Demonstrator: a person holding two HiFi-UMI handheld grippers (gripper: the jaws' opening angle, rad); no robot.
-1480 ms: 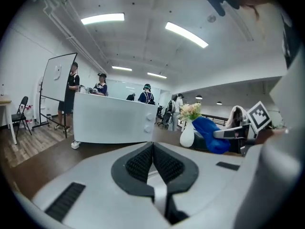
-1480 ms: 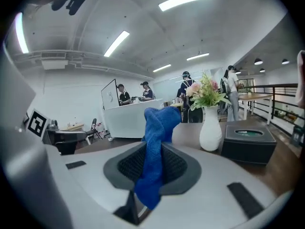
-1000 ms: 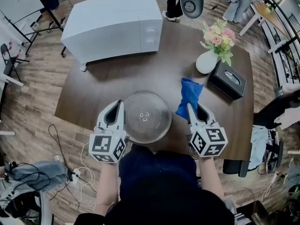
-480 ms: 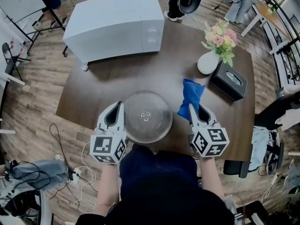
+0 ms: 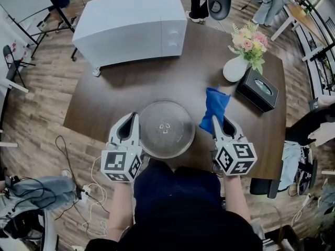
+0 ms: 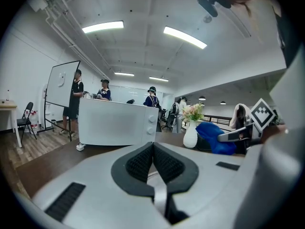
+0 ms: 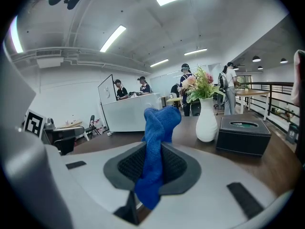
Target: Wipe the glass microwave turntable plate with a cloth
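Wiping looks not yet begun. The plate (image 5: 166,128) lies flat at the table's (image 5: 131,82) near edge, btwn both grippers. The R gripper (image 5: 215,122) is clamped on the cloth (image 5: 213,107), which is beside the plate, not on it. The cloth's long axis runs along the jaws, free end pointing away twd the vase (image 5: 234,68). The L gripper (image 5: 135,118) has its pads together just beside the plate's left rim, w/ nothing seen btwn them.

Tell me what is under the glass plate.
Through the clear glass plate only the dark table shows beneath it. Its near rim meets the person's dark shirt, so what is below there is hidden.
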